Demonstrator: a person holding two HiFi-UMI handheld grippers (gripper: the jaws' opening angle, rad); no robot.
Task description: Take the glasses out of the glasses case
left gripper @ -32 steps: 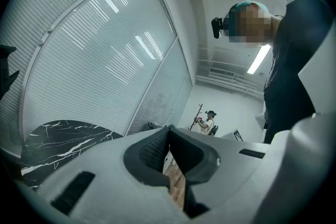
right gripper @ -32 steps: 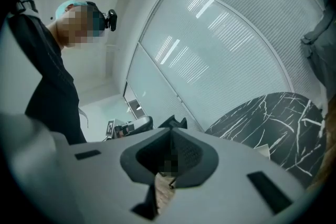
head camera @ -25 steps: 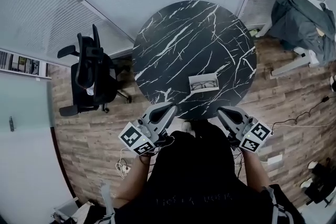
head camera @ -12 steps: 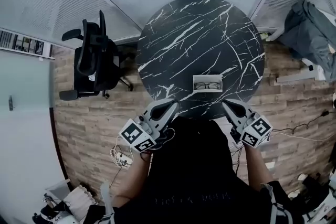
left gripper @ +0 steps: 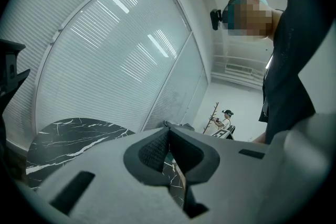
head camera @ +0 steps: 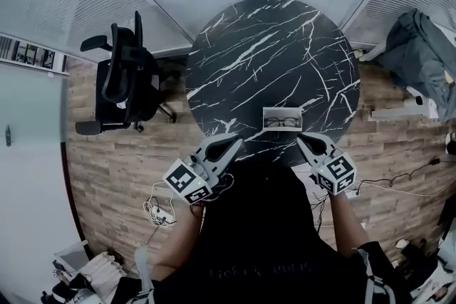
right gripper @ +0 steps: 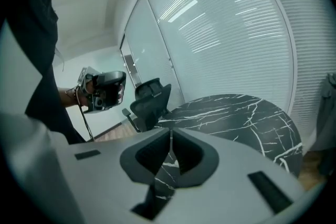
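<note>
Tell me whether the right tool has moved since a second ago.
Yes. The right tool has come forward, nearer the glasses case; its tip now overlaps the near edge of the round table.

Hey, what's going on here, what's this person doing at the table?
A person stands at a round black marble table with a gripper in each hand. The glasses case lies near the table's near edge, with the glasses visible inside it. The left gripper and right gripper hover at that edge, jaws together and empty. Nothing has been picked up yet.
</note>
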